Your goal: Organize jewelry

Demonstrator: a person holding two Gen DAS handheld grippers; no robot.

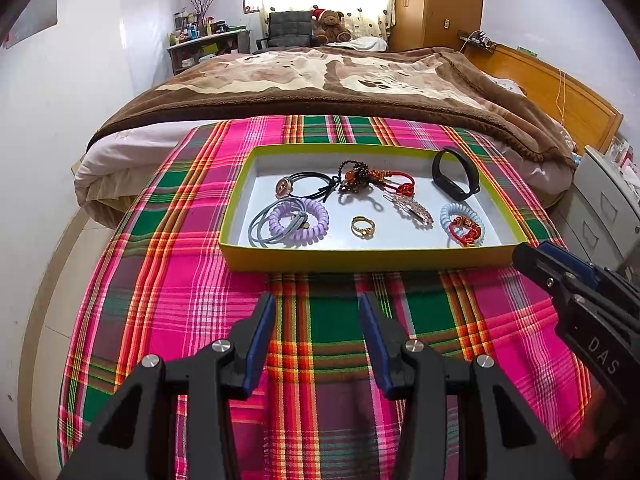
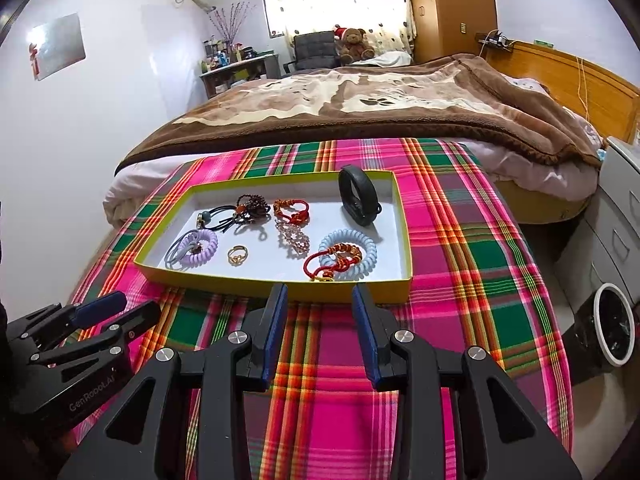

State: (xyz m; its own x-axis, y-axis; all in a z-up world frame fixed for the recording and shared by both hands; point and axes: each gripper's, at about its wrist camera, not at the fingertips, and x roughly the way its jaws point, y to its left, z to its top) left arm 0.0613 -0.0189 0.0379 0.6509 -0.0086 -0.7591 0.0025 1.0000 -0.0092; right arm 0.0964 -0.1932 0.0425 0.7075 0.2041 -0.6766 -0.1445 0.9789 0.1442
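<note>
A shallow yellow-green tray with a white floor sits on a plaid cloth. In it lie a purple coil hair tie, a gold ring, a black band, a light blue coil tie with a red cord bracelet, a crystal clip, a dark bead bracelet and black hair ties. My left gripper is open and empty, short of the tray. My right gripper is open and empty at the tray's near wall.
The plaid cloth covers a table against a bed with a brown blanket. A grey cabinet and a white-rimmed bin stand to the right. The right gripper shows in the left wrist view.
</note>
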